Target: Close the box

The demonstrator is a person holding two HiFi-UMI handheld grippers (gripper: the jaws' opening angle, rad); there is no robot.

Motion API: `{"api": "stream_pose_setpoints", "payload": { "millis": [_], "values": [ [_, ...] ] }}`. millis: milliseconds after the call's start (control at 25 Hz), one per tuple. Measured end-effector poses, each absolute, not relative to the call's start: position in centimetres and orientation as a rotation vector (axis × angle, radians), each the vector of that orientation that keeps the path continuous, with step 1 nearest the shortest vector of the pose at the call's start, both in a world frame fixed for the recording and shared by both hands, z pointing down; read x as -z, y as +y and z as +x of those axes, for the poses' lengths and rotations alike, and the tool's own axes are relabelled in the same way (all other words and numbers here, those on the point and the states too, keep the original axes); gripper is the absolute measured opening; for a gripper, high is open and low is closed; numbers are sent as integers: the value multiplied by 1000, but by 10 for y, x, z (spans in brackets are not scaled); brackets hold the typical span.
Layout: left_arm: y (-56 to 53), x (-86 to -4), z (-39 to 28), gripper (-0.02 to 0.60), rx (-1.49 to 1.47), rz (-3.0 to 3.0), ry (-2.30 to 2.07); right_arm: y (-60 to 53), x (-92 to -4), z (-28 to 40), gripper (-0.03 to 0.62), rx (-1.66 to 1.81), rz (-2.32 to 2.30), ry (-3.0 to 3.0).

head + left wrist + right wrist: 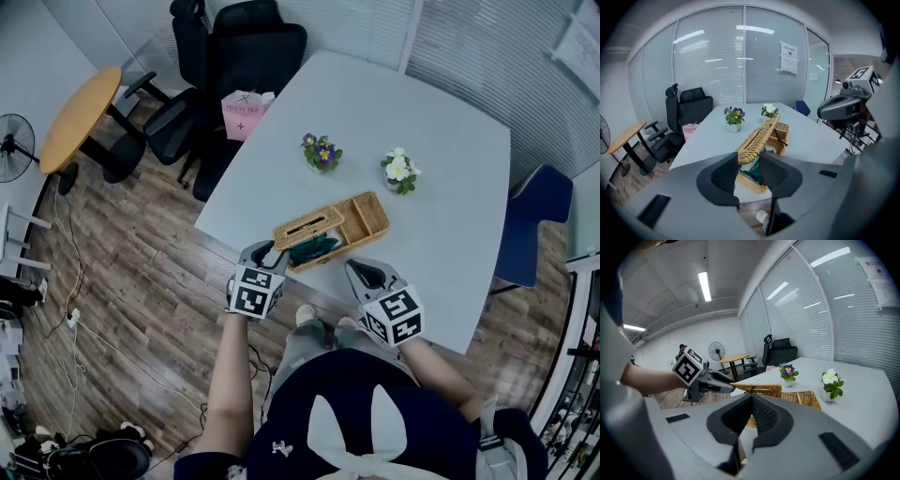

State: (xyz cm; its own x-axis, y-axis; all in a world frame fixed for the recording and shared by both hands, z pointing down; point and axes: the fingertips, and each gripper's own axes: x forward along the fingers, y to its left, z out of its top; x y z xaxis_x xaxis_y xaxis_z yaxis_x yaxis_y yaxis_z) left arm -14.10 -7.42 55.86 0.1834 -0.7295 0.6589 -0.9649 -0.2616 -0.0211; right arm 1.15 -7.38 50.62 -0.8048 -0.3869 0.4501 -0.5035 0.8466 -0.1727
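- Black standing fan (14, 145) is at the far left on the wood-pattern floor, and just right of it stands a small round table (84, 117) with a wooden top.
- Next come black office chairs (239, 47). A pink bag (246, 114) lies on one seat, at the corner of the big pale grey table (450, 122).
- The left gripper (264, 253) is at the near edge of this table. Its jaws stand partly apart and are clamped on the near end of the wicker lid (307, 223).
- In the left gripper view the lid rises tilted away from the jaws, so the left compartment under it is open. Something dark green (314, 249) lies in that compartment; I cannot tell what it is.
- The wicker box (373, 228) sits near the table's front edge, between the two grippers. Its right compartment has no cover.
- Behind the box, well apart from it, stand two small pots: purple flowers (322, 153) to the left and white flowers (400, 170) to the right.
- The right gripper (359, 270) is just right of the box at the table edge. Its jaws are pressed together with nothing between them, and it does not touch the box.
- A blue chair (534, 220) stands at the table's right side.
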Motion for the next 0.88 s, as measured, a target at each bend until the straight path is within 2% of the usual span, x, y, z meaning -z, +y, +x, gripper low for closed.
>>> {"api": "stream_pose_setpoints", "payload": {
  "millis": [880],
  "values": [
    [-60,-575,-129,158,-987,2086,-1526,-75,-509,11,5,-418,653,-2607]
  ]
}}
